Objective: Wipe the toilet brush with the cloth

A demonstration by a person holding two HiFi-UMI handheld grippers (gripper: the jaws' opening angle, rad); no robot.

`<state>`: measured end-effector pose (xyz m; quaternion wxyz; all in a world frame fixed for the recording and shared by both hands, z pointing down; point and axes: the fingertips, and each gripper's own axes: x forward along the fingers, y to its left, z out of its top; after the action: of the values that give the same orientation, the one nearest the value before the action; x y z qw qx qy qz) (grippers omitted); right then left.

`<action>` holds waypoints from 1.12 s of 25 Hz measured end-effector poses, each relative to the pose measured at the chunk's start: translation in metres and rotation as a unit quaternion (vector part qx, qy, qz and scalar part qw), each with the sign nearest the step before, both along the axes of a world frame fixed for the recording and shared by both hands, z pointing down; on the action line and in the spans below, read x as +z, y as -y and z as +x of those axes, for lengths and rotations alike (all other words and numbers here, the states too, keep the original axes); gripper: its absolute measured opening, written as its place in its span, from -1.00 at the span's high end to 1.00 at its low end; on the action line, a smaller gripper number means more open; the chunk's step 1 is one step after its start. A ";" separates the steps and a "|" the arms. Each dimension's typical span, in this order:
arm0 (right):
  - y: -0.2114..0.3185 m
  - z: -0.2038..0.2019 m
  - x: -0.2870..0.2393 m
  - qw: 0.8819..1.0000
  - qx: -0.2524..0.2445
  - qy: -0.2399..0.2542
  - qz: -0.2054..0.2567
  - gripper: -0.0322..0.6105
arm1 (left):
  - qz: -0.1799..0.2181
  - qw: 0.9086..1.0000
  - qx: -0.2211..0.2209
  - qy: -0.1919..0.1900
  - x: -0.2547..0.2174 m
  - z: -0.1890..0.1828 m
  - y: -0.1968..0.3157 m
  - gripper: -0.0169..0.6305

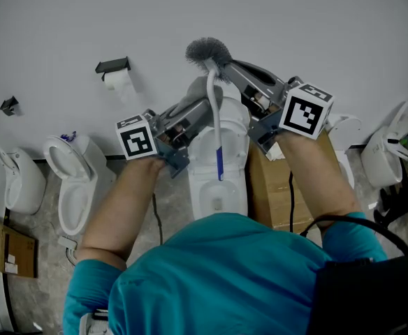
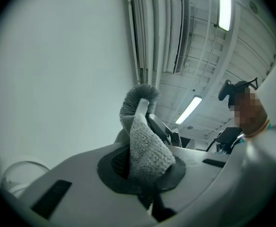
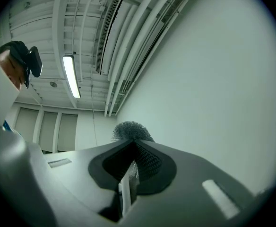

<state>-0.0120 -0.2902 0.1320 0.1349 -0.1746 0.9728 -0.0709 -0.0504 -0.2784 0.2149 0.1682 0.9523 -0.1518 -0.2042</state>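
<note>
The toilet brush, with its grey bristle head [image 1: 208,49] up against the wall, hangs a white handle [image 1: 216,128] down to a blue end. My right gripper [image 1: 226,72] is shut on the handle just under the bristles. In the right gripper view the white handle [image 3: 126,190] sits between the jaws, and the bristles [image 3: 131,129] show beyond them. My left gripper [image 1: 205,102] is shut on a grey knitted cloth [image 2: 147,150]. The cloth lies against the brush neck below the bristle head [image 2: 139,98]. Behind it is the right gripper's finger [image 2: 160,126].
Several white toilets stand along the wall: one [image 1: 218,180] right below the brush, two [image 1: 75,180] [image 1: 19,180] to the left, one [image 1: 385,152] at the right. A paper-roll holder [image 1: 117,75] hangs on the wall. A cardboard box [image 1: 270,187] stands beside the middle toilet.
</note>
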 end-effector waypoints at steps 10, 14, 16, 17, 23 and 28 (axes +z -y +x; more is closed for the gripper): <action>-0.002 0.002 -0.005 1.000 0.000 0.006 0.006 0.86 | -0.009 0.999 0.045 0.008 0.017 0.005 -0.011 0.91; -0.004 0.003 -0.007 1.000 0.001 0.008 0.011 0.86 | -0.006 0.998 0.057 0.020 0.022 0.007 -0.017 0.91; -0.006 0.002 -0.010 1.000 0.001 0.009 0.014 0.86 | -0.002 0.998 0.061 0.025 0.024 0.008 -0.020 0.91; -0.007 0.002 -0.011 1.000 0.002 0.010 0.016 0.86 | -0.001 0.998 0.063 0.028 0.025 0.009 -0.022 0.91; -0.011 0.004 -0.017 1.000 0.003 0.015 0.025 0.86 | 0.002 0.996 0.070 0.053 0.040 0.012 -0.028 0.91; -0.012 0.005 -0.021 0.999 0.009 0.021 0.029 0.86 | 0.000 0.995 0.078 0.070 0.054 0.016 -0.036 0.91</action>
<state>-0.0066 -0.2779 0.1112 0.1608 -0.1776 0.9698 -0.0452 -0.0345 -0.2427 0.2692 0.1724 0.9732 -0.0883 -0.1236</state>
